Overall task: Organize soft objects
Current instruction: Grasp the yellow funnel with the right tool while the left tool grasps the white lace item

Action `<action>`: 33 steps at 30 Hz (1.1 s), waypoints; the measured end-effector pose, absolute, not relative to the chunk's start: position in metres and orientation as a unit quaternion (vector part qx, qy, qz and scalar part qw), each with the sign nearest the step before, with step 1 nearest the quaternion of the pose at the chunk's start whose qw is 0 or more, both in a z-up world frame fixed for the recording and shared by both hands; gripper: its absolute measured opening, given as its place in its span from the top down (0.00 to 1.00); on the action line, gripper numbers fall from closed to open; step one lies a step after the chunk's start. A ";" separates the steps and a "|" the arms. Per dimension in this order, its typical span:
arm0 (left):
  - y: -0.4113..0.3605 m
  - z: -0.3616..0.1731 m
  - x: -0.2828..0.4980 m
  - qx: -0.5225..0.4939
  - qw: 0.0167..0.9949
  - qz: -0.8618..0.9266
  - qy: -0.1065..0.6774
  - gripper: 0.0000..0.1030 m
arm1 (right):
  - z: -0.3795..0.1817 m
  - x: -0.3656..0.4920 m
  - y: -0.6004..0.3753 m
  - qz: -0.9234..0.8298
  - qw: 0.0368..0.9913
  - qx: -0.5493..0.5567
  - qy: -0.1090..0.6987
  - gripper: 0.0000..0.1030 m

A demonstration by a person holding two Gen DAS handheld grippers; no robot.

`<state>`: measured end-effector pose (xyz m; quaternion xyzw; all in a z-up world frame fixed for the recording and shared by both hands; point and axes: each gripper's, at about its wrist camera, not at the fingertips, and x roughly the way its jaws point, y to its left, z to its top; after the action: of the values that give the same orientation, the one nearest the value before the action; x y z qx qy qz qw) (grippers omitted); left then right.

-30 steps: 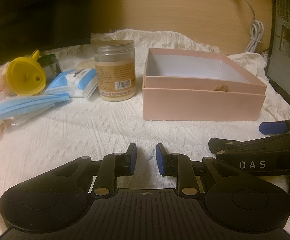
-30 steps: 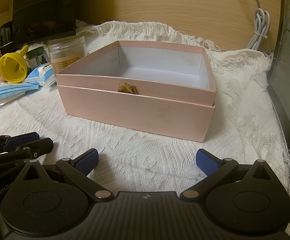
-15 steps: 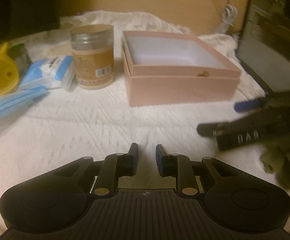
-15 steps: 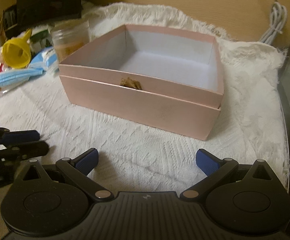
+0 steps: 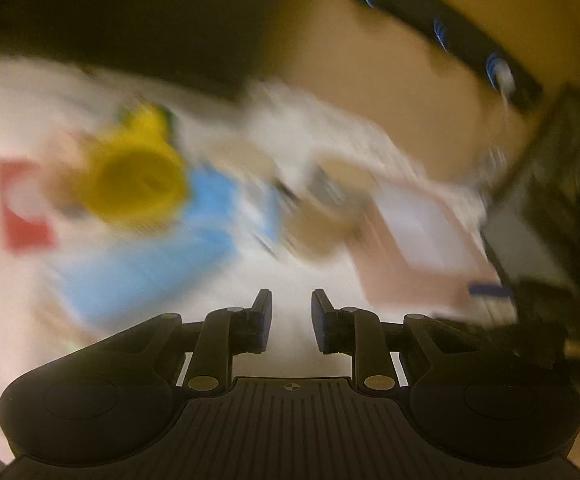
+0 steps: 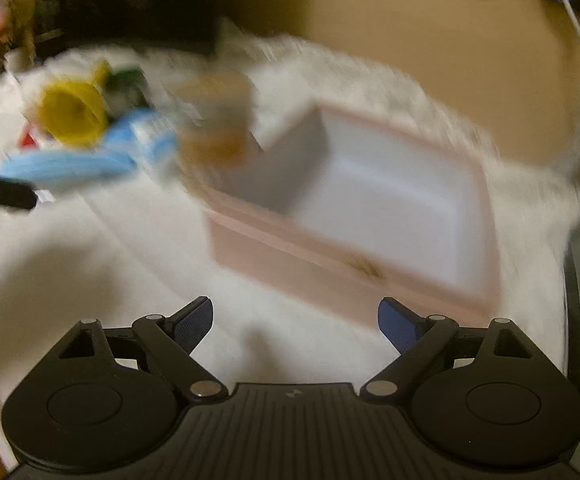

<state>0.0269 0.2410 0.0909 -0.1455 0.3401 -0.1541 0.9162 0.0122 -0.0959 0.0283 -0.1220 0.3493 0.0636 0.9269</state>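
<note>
Both pictures are very blurry, so small things are hard to make out. The left gripper (image 5: 290, 322) has its two fingers close together with a thin gap between them, and nothing is held in the gap. The right gripper (image 6: 296, 322) has its fingers spread wide apart, and nothing is between them either. Both grippers are above a white cloth (image 6: 90, 272) that covers the table. On the cloth sits a pink box (image 6: 370, 224) with no lid on it, and its inside is white. In the right wrist picture the box is just ahead of the right gripper, a bit to the right. In the left wrist picture the same box (image 5: 414, 248) is off to the right side. A little brown spot (image 6: 364, 266) shows on the front wall of the box, but it is too blurry to tell what it is. To the left of the box stands a jar (image 6: 214, 120) with something tan inside. Farther left are a yellow funnel (image 6: 74, 114) and some soft blue things (image 6: 70, 168) lying flat on the cloth. The left wrist picture also shows the funnel (image 5: 138, 176), the blue things (image 5: 146, 268) and a red patch (image 5: 26, 220) near the left edge.
</note>
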 end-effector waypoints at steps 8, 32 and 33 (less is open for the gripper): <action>0.360 0.120 0.055 -0.221 0.933 -0.052 0.278 0.76 | 0.060 0.040 0.000 0.143 0.930 -0.146 0.305 0.12; 0.377 0.049 0.147 -0.181 0.903 -0.084 0.380 0.71 | 0.060 0.069 0.092 0.186 0.909 -0.224 0.299 0.12; 0.376 0.047 0.146 -0.178 0.903 -0.091 0.381 0.71 | 0.062 0.072 0.098 0.188 0.908 -0.238 0.288 0.12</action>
<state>0.1455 0.3764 0.0471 -0.1780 0.3810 -0.0911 0.9027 0.0721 0.0977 0.0616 -0.2381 0.2880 0.1882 0.9083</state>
